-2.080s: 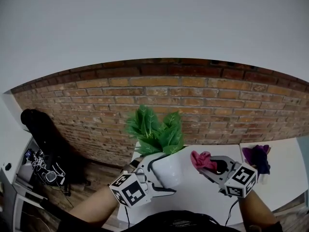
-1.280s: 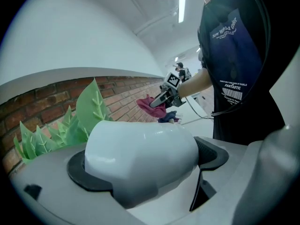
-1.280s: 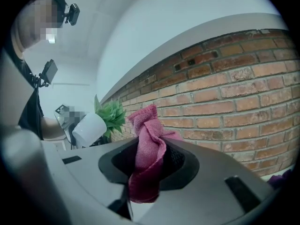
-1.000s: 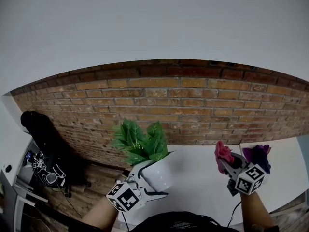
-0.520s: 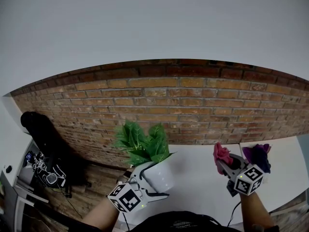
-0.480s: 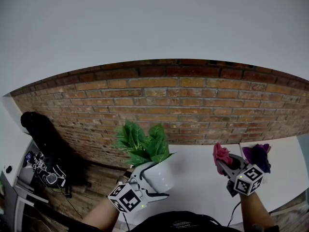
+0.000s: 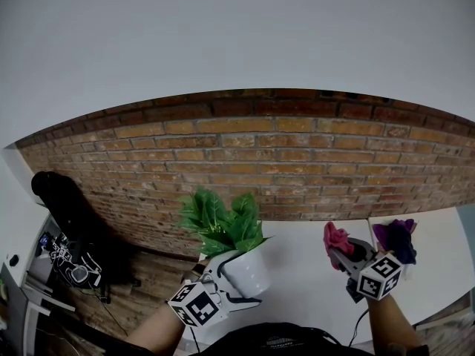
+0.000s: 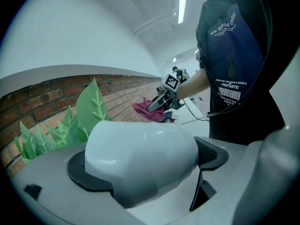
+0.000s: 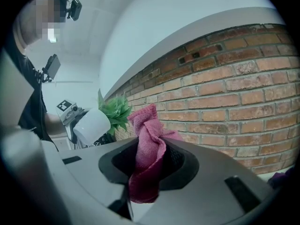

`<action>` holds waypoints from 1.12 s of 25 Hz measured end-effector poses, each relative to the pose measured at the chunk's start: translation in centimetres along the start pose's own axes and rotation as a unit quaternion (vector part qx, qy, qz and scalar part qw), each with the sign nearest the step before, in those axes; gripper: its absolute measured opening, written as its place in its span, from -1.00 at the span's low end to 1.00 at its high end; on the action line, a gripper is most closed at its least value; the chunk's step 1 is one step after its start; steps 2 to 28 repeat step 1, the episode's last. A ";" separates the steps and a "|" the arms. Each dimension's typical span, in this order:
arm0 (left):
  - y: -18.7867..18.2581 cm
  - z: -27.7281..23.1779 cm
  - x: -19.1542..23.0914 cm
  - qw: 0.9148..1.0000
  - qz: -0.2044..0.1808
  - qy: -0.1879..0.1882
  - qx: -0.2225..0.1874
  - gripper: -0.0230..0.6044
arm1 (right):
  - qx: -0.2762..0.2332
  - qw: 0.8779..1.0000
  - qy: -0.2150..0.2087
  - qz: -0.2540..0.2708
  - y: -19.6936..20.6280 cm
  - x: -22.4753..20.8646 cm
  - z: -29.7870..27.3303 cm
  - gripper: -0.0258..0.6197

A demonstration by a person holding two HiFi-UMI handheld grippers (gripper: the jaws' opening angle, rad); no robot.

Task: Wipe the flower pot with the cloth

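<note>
White flower pot (image 7: 250, 274) sits clamped, tilted, between the left gripper's (image 7: 227, 282) jaws; the right gripper (image 7: 335, 254) pinches a pink cloth (image 7: 335, 236), apart from the pot.

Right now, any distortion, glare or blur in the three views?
Head view: heavy fisheye, the brick wall bows into an arc; dim, flat light. Left gripper view: black vignette corners, the flower pot looms close with soft highlights, ceiling light blown out. Right gripper view: same vignette, cloth sharp, brick courses curved.
</note>
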State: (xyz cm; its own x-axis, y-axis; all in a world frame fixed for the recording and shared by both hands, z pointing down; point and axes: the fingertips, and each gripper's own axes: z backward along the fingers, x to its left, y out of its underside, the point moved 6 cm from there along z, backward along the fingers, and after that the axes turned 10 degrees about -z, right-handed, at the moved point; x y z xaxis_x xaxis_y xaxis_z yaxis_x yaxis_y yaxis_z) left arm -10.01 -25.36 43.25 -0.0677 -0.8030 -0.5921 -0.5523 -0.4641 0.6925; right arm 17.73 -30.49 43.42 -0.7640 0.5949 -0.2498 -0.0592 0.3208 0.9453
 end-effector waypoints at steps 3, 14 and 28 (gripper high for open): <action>0.0 -0.1 0.0 1.000 0.001 0.001 0.000 0.85 | 0.001 1.000 0.000 0.000 0.0 0.0 -0.1 -0.61; 0.0 -0.1 0.0 1.000 0.001 0.001 0.000 0.85 | 0.001 1.000 0.000 0.000 0.0 0.0 -0.1 -0.61; 0.0 -0.1 0.0 1.000 0.001 0.001 0.000 0.85 | 0.001 1.000 0.000 0.000 0.0 0.0 -0.1 -0.61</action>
